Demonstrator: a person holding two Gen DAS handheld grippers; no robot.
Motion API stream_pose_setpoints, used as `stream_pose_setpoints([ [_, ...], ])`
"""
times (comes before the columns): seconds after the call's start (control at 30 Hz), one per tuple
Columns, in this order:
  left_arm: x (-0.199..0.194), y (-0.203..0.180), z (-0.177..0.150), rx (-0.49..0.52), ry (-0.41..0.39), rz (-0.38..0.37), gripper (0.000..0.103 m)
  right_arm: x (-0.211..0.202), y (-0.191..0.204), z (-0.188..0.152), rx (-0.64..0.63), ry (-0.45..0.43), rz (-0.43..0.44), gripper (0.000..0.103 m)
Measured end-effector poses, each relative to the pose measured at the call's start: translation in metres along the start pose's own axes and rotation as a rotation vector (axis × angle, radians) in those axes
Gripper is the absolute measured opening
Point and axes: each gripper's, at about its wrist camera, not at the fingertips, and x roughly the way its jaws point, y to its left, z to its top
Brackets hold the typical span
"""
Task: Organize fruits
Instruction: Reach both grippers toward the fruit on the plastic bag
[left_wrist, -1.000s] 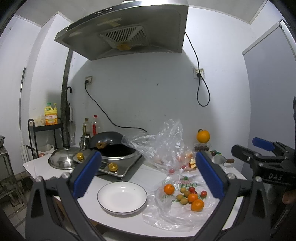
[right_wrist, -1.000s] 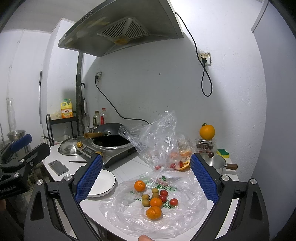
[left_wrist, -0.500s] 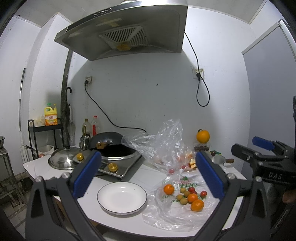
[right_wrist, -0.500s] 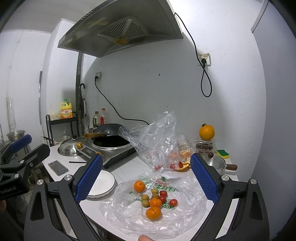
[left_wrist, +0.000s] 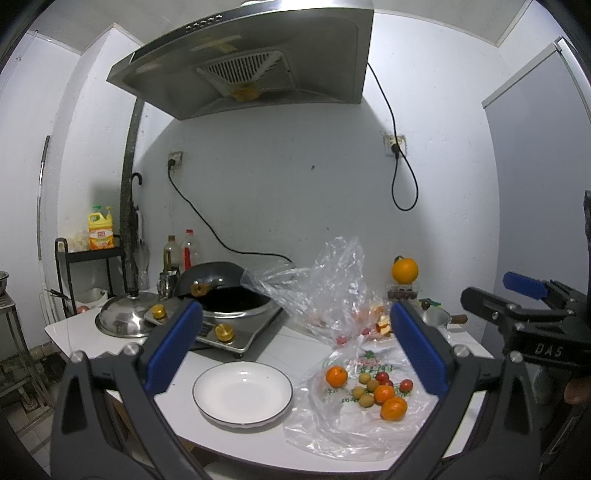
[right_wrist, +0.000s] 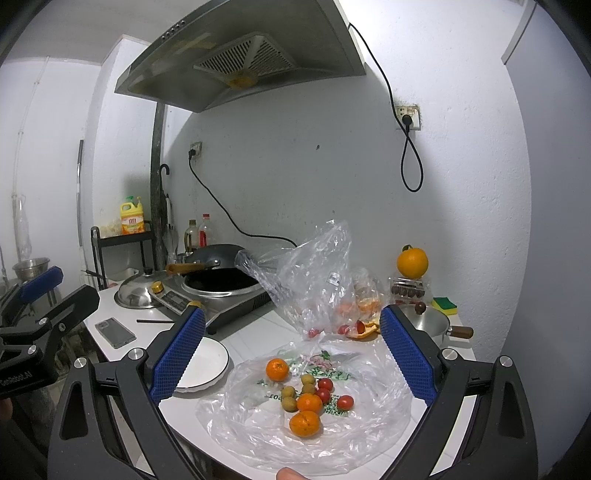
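Both grippers hover wide apart above the counter, holding nothing.
Left gripper (left_wrist: 295, 347) faces the plate (left_wrist: 242, 392); right gripper (right_wrist: 293, 354) frames the fruits (right_wrist: 304, 398) lying on the bag (right_wrist: 369, 435) beside it.

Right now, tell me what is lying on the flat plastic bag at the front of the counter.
On the flat plastic bag lie three mandarins, three cherry tomatoes and four small brownish-green fruits. Green print shows through the plastic. Whether anything lies beneath the bag cannot be seen.
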Motion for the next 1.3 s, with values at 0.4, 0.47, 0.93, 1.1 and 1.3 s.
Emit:
stream_pose_setpoints([
  [0.4, 0.017, 0.001, -0.003, 0.007, 0.034, 0.0, 0.103, 0.014, -0.001, -0.005, -0.009, 0.023, 0.003, 0.097],
  [0.47, 0.022, -0.001, -0.004, 0.013, 0.045, -0.004, 0.103, 0.019, -0.003, -0.007, -0.008, 0.03, 0.003, 0.097],
  [0.93, 0.08, -0.031, -0.031, 0.085, 0.171, -0.055, 0.103, 0.056, -0.044, -0.045, -0.002, 0.156, -0.019, 0.097],
  [1.1, 0.102, -0.044, -0.048, 0.108, 0.224, -0.076, 0.103, 0.069, -0.062, -0.058, 0.002, 0.203, -0.04, 0.097],
  [1.3, 0.126, -0.054, -0.07, 0.122, 0.294, -0.091, 0.102, 0.088, -0.074, -0.084, -0.023, 0.284, -0.034, 0.097],
])
